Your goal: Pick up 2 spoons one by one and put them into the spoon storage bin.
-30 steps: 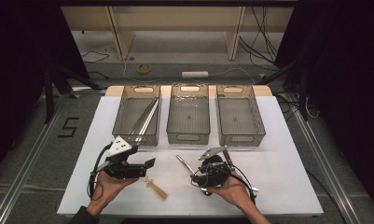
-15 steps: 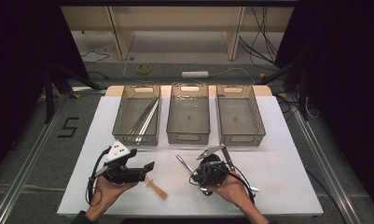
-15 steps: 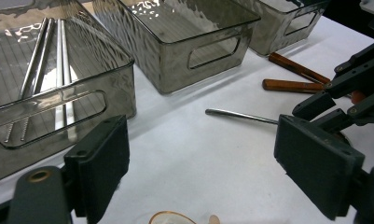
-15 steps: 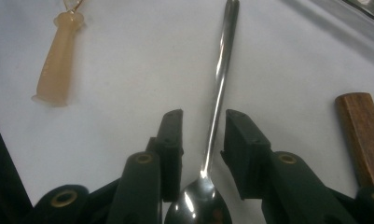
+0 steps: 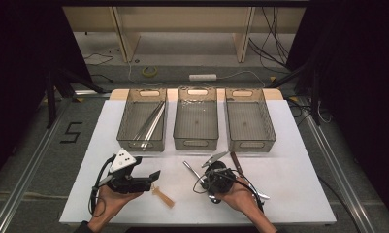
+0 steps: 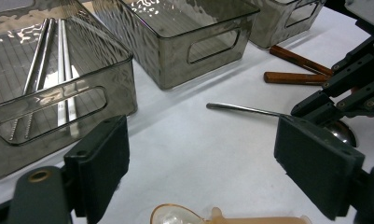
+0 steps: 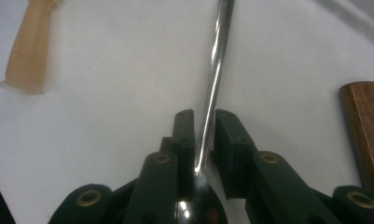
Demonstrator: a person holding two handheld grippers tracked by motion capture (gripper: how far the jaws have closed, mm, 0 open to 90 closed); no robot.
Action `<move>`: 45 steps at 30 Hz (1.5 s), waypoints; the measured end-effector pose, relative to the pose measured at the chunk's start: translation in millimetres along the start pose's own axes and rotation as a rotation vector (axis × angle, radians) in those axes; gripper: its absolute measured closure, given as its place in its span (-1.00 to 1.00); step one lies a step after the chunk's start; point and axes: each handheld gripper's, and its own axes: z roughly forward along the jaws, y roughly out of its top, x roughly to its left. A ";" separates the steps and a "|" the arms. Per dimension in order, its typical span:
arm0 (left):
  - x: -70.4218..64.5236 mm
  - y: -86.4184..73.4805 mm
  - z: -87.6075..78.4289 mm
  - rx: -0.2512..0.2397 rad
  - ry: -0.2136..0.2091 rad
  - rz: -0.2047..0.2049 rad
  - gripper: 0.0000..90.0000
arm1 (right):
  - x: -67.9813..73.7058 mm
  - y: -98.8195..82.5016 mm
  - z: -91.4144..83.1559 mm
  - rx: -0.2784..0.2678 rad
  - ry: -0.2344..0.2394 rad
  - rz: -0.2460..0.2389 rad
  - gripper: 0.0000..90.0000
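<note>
A metal spoon (image 5: 192, 169) (image 7: 217, 60) (image 6: 243, 110) lies on the white table (image 5: 299, 160), its handle pointing up-left. My right gripper (image 5: 204, 176) (image 7: 204, 119) reaches down over the spoon's neck, one jaw on each side. Its jaws have just been closing; a thin gap still shows beside the handle. My left gripper (image 5: 153, 178) (image 6: 203, 158) rests open in the hand at the front left, nothing between its pads. A beige plastic spoon (image 5: 163, 196) (image 6: 222, 217) (image 7: 28, 46) lies just in front of it.
Three smoky clear bins stand in a row at the back: the left bin (image 5: 129, 116) holds metal rods (image 5: 152, 121) (image 6: 58, 70), the middle bin (image 5: 197, 143) and right bin (image 5: 267, 121) look bare. Wooden handles (image 5: 236, 165) (image 6: 292, 77) (image 7: 364, 126) lie right of the right gripper.
The right gripper's jaws have drawn in around the metal spoon's neck. Both hands have stayed where they were.
</note>
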 end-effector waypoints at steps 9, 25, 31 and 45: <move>-0.7 -0.1 0.8 0.002 -0.001 0.000 -0.61 | -0.3 0.8 2.1 0.014 -0.007 0.000 0.84; 0.0 -0.2 1.1 0.010 0.001 0.008 -0.61 | -3.7 4.0 -9.3 -0.020 -0.019 0.005 1.00; 0.5 -0.3 1.7 0.012 0.005 0.003 -0.61 | -8.2 7.8 -20.1 -0.054 -0.014 0.005 1.00; 3.7 -0.7 1.6 0.019 0.010 -0.016 -0.61 | -29.5 34.0 -42.0 -0.148 -0.035 0.031 1.00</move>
